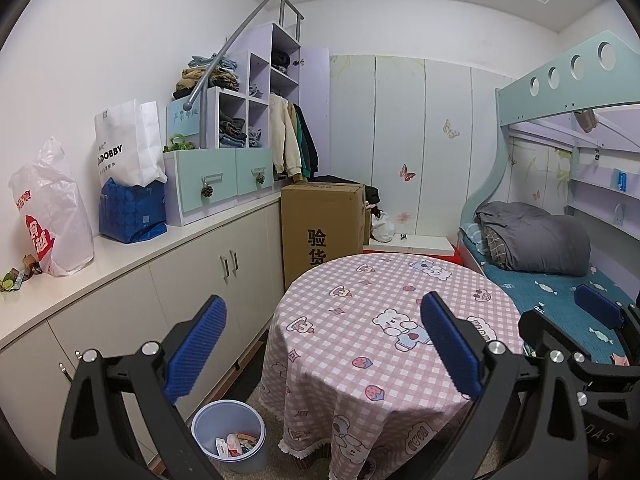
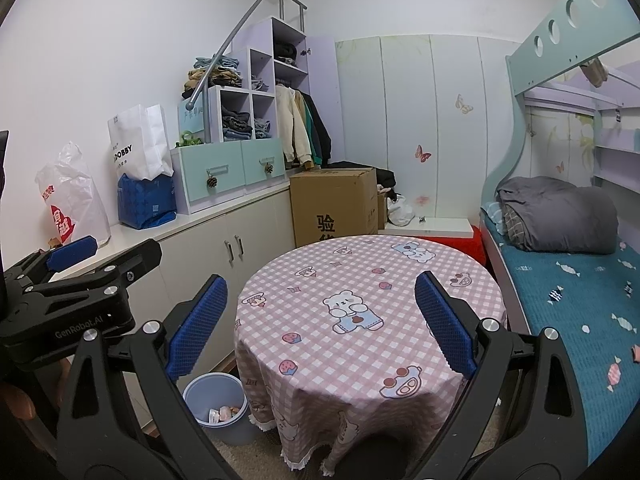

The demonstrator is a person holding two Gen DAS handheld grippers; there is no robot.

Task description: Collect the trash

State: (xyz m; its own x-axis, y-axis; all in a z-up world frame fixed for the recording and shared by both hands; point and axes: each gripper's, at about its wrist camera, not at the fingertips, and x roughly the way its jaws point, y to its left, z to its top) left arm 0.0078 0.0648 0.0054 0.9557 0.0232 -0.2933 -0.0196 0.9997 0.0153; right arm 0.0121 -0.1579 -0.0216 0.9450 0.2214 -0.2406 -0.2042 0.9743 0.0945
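Observation:
A pale blue bin (image 1: 230, 436) stands on the floor left of the round table (image 1: 384, 320); crumpled wrappers (image 1: 236, 445) lie inside it. In the right wrist view the same bin (image 2: 218, 404) shows wrappers (image 2: 224, 414) too. My left gripper (image 1: 322, 346) is open above the table's near left side, nothing between its blue pads. My right gripper (image 2: 320, 322) is open over the table's pink checked cloth (image 2: 360, 300), also empty. Small scraps (image 1: 18, 278) lie on the counter at far left.
A long white counter (image 1: 132, 252) with cupboards runs along the left wall, carrying a plastic bag (image 1: 50, 216), a blue bag (image 1: 132, 212) and drawers. A cardboard box (image 1: 322, 228) stands behind the table. The bed (image 1: 560, 292) lies on the right.

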